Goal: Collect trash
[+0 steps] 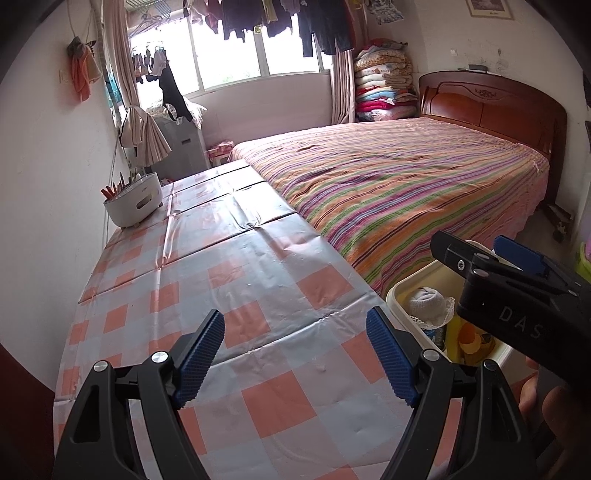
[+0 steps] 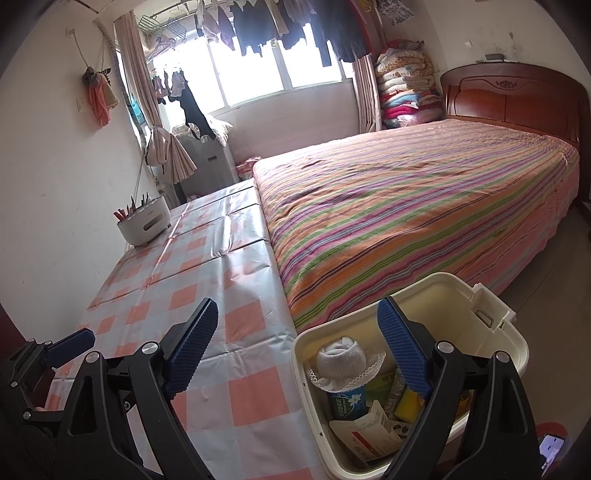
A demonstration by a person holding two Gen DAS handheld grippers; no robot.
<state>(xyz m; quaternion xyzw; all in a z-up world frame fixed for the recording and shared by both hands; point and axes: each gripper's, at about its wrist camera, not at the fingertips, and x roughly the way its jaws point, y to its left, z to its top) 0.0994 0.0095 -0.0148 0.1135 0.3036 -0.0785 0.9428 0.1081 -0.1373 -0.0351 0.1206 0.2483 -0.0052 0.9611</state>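
Just one bin (image 2: 476, 295) (two open grippers).

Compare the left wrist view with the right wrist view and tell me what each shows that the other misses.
Only the left wrist view shows the framed picture on the wall and the right hand-held gripper from outside, open above the bin.

Only the right wrist view shows the bin's carton, its handle slot, and a phone screen.

Both show the checked tablecloth, white holder, striped bed and white knit piece.
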